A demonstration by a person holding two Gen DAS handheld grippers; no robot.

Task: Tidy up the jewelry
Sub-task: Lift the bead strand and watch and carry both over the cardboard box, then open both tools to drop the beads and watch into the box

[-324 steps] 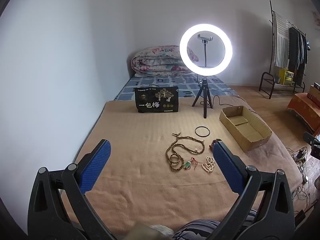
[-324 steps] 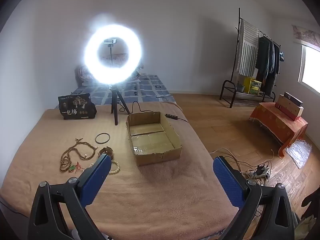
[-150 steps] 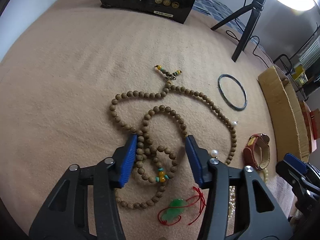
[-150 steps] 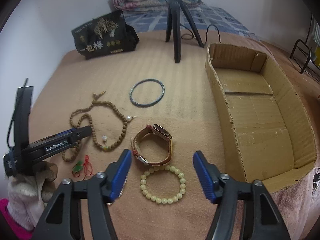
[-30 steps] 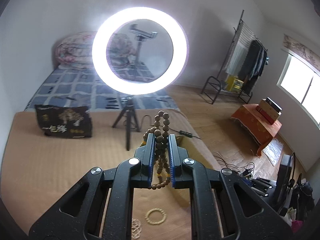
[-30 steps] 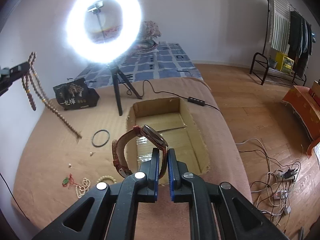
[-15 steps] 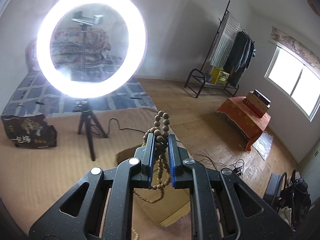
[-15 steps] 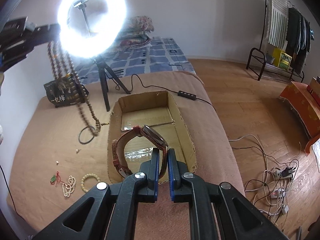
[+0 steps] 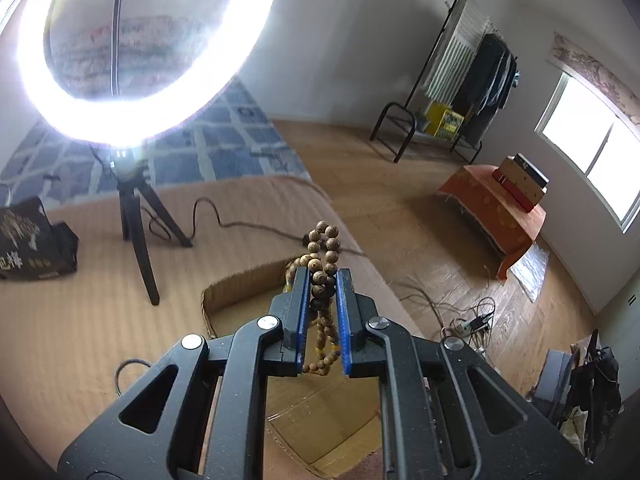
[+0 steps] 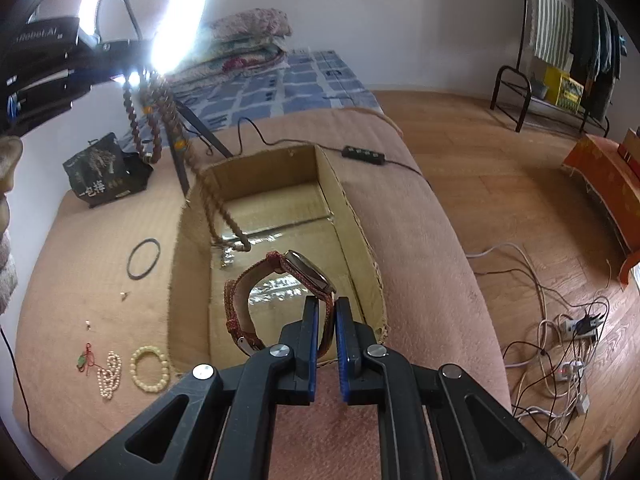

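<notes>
My left gripper [image 9: 323, 280] is shut on a long wooden bead necklace [image 9: 320, 264]. It holds the necklace high above the cardboard box [image 9: 232, 292]. In the right wrist view the necklace [image 10: 208, 196] hangs from the left gripper [image 10: 116, 64] with its lower end down inside the box [image 10: 356, 232]. My right gripper [image 10: 327, 308] is shut on the strap of a brown leather watch [image 10: 276, 276], held over the near end of the box.
On the tan blanket left of the box lie a dark bangle [image 10: 144, 264], a cream bead bracelet [image 10: 150, 368], a pearl strand [image 10: 109, 374] and a green pendant on red cord [image 10: 83, 360]. A ring light on a tripod [image 9: 136, 216] and a black bag [image 10: 104, 176] stand behind.
My left gripper has carried the necklace right, over the box, and its hanging end now reaches inside. My right gripper with the watch has moved closer over the box.
</notes>
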